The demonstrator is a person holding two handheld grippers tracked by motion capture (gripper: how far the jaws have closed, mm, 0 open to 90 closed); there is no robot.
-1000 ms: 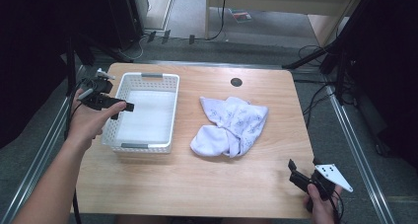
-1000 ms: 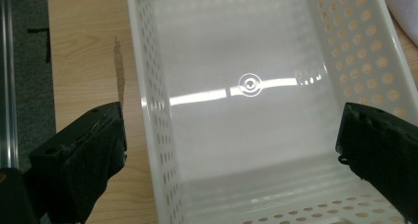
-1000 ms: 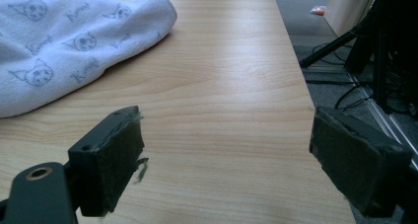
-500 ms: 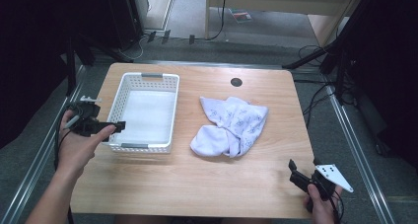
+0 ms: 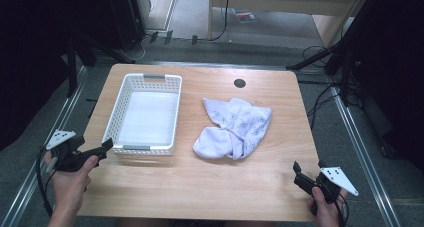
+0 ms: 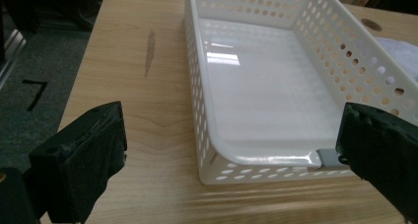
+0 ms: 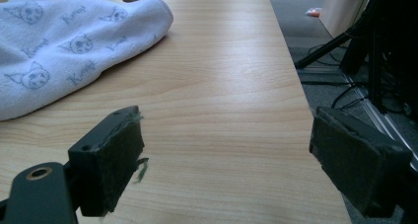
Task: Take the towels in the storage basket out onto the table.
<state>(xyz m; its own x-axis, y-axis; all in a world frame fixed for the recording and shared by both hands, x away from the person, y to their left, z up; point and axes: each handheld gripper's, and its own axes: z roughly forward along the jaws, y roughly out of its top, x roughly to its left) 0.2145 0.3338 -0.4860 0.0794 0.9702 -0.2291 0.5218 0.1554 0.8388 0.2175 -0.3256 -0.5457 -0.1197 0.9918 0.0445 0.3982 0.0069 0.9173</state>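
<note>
Both my grippers stood wide and empty, my left gripper having drawn back off the basket, leaving the towel untouched.

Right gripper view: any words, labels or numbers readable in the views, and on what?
"Kitty", or something close, repeats in pale script beside cat faces on the white towel; the letters are too faint to be sure.
The white basket shows no readable label.
</note>
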